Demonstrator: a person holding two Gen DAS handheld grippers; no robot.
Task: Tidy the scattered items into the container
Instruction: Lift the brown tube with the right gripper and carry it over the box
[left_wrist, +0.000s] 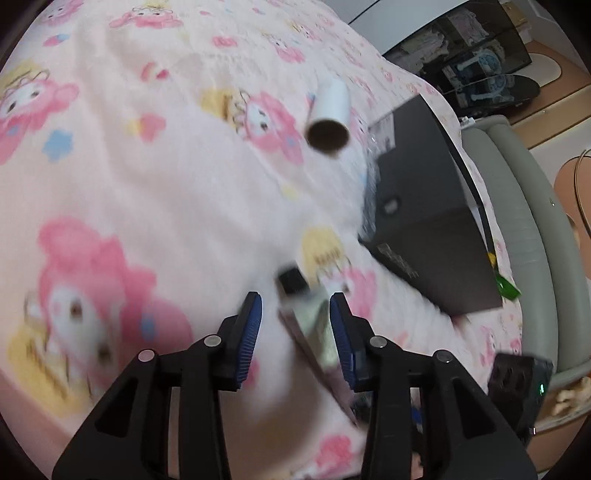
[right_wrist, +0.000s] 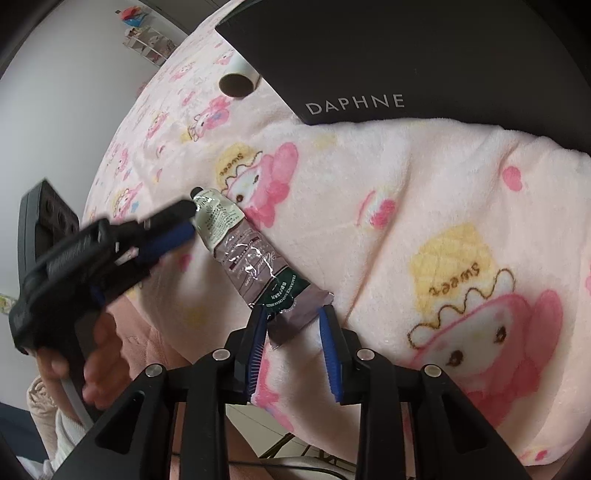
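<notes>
A hand cream tube (right_wrist: 251, 254) with a black cap lies on the pink cartoon blanket (right_wrist: 424, 192). My right gripper (right_wrist: 293, 314) is open, its blue pads either side of the tube's crimped flat end. My left gripper (left_wrist: 295, 302) is open around the tube (left_wrist: 314, 332) near its capped end; in the right wrist view its fingers (right_wrist: 173, 225) sit beside the cap. A white roll with a brown cardboard core (left_wrist: 328, 118) lies farther off, next to the black DAPHNE box (right_wrist: 388, 55), which also shows in the left wrist view (left_wrist: 428, 206).
The bed's grey padded edge (left_wrist: 517, 206) runs along the right, with floor beyond. The blanket's front edge (right_wrist: 295, 424) drops off just below my right gripper. A hand (right_wrist: 99, 362) holds the left gripper's handle.
</notes>
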